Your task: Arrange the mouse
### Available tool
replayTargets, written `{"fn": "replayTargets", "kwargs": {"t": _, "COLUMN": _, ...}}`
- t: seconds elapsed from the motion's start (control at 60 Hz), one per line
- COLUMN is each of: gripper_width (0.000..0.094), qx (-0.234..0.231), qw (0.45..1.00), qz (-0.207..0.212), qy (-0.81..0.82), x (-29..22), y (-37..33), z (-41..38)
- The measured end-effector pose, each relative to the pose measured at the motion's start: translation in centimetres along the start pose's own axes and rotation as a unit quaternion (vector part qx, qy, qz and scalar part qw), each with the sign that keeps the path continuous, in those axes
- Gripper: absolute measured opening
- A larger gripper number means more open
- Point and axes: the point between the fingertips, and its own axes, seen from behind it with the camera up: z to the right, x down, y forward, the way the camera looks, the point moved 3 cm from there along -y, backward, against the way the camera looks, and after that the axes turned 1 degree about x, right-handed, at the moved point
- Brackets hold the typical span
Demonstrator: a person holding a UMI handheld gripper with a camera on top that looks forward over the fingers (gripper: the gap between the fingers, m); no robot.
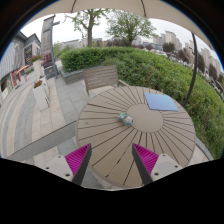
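The tongs [112, 160] stand wide, holding nothing, above the round slatted wooden bench [100, 135]. The mouse [125, 119] lies near the bench's middle, beyond the fingers, with a blue mouse pad [160, 101] well apart from it.

- The gripper [112, 160] is held level, pointing straight forward, its two fingers reaching ahead side by side.
- The fingers stand well apart, a broad gap open between them, and nothing is clasped there.
- The left finger [74, 162] carries a magenta pad [79, 156] on its inner face, angled inward toward the gap.
- The right finger mirrors it, its own magenta pad [145, 157] turned the opposite way.
- Both fingertips hang free, touching nothing.
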Motion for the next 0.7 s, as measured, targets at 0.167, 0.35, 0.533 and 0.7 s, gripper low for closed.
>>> {"fn": "replayTargets", "kwargs": {"t": 0.167, "gripper_width": 0.0834, "qx": 0.021, "qw": 1.0, "qz": 0.011, "qy": 0.003, "x": 0.6, "y": 3.3, "z": 1.6}}
{"fn": "replayTargets", "kwargs": {"t": 0.35, "gripper_width": 0.0834, "qx": 0.035, "qw": 0.999, "qz": 0.022, "qy": 0.003, "x": 0.9, "y": 8.1, "z": 3.1}}
{"fn": "replayTargets", "kwargs": {"t": 0.533, "gripper_width": 0.0833, "qx": 0.05, "qw": 0.998, "qz": 0.038, "qy": 0.006, "x": 0.1, "y": 13.7, "z": 4.9}}
{"fn": "replayTargets", "kwargs": {"t": 0.7, "gripper_width": 0.0834, "qx": 0.054, "qw": 0.997, "qz": 0.05, "qy": 0.007, "x": -1.1, "y": 18.6, "z": 6.3}}
